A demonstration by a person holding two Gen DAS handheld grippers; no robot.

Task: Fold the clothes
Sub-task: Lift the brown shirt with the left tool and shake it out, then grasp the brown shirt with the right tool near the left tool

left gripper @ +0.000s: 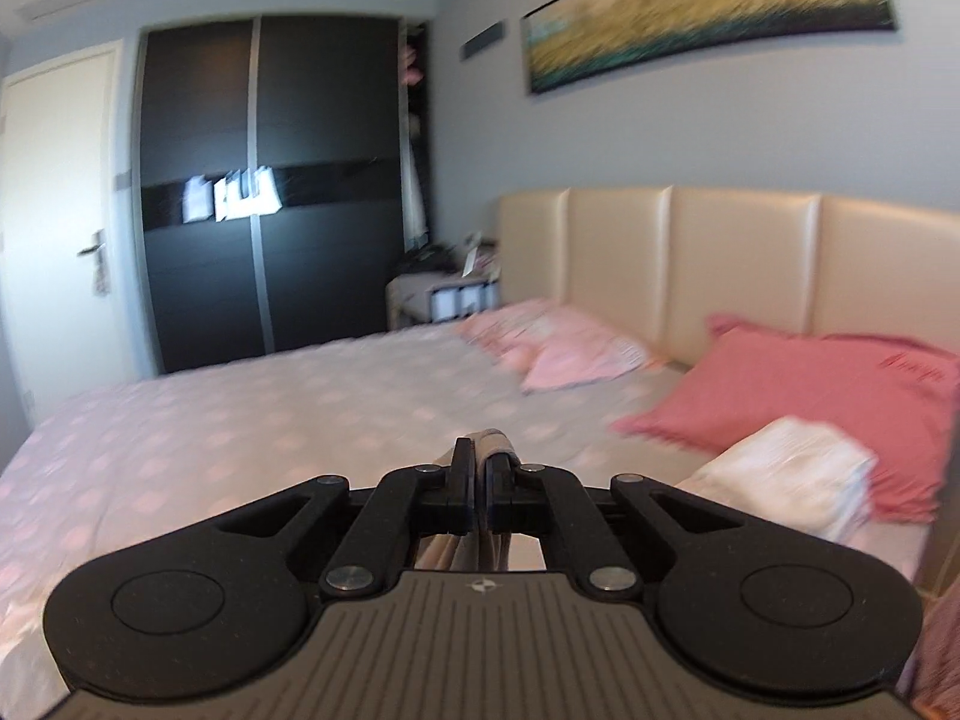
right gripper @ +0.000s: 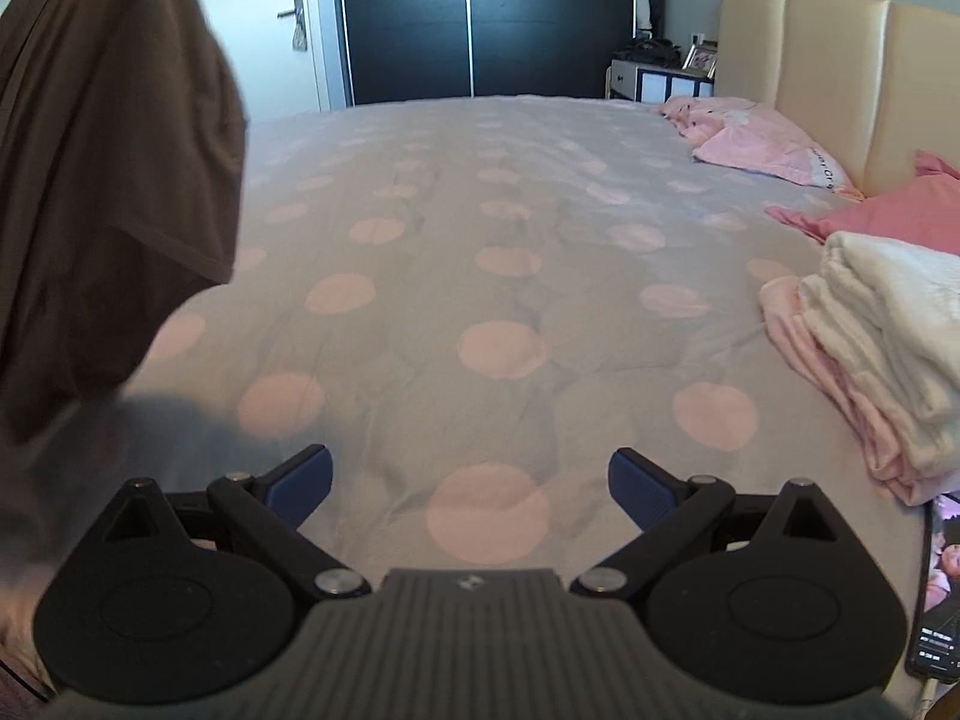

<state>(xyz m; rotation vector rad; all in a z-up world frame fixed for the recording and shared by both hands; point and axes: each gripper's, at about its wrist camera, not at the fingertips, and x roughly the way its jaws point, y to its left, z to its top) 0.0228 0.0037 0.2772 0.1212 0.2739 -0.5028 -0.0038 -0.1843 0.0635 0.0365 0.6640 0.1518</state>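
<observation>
Left gripper (left gripper: pixel 480 462): black two-finger tool, jaws closed tight on a bunch of thin brown-grey fabric; cloth pokes out above the fingertips and trails down under the linkage toward the cam.
Held garment (right gripper: pixel 114 168): brown soft cloth, hangs in loose folds at upper left of the right wrist view, lifted clear of the bed, hem edge visible partway down; dark shadow on the cover below it.
Right gripper (right gripper: pixel 470 480): black linkage w/ blue pads (right gripper: pixel 303 483), jaws spread wide, nothing between them; hovers over the bed cover, pointing down toward it.
Bed (right gripper: pixel 480 228): pale grey cover w/ pink round spots, lightly creased, fills most of both views.
Folded stack (right gripper: pixel 882 330): white textured cloth on top of pale pink cloth, at right side of bed, near the pillows.
Pillows: deep pink square cushion (left gripper: pixel 828 396) just behind the stack; light pink pillow (left gripper: pixel 576 354) further along, both against the headboard.
Headboard (left gripper: pixel 720 258): cream padded panels, upright.
Wardrobe (left gripper: pixel 264 192): dark sliding doors, far side of room, beside a white door (left gripper: pixel 60 210).
Wall art (left gripper: pixel 708 6): long yellow-green landscape picture above headboard.
Phone (right gripper: pixel 939 588): dark handset w/ lit screen, at right edge of bed, low in right wrist view.
Left wrist view: blurred.
</observation>
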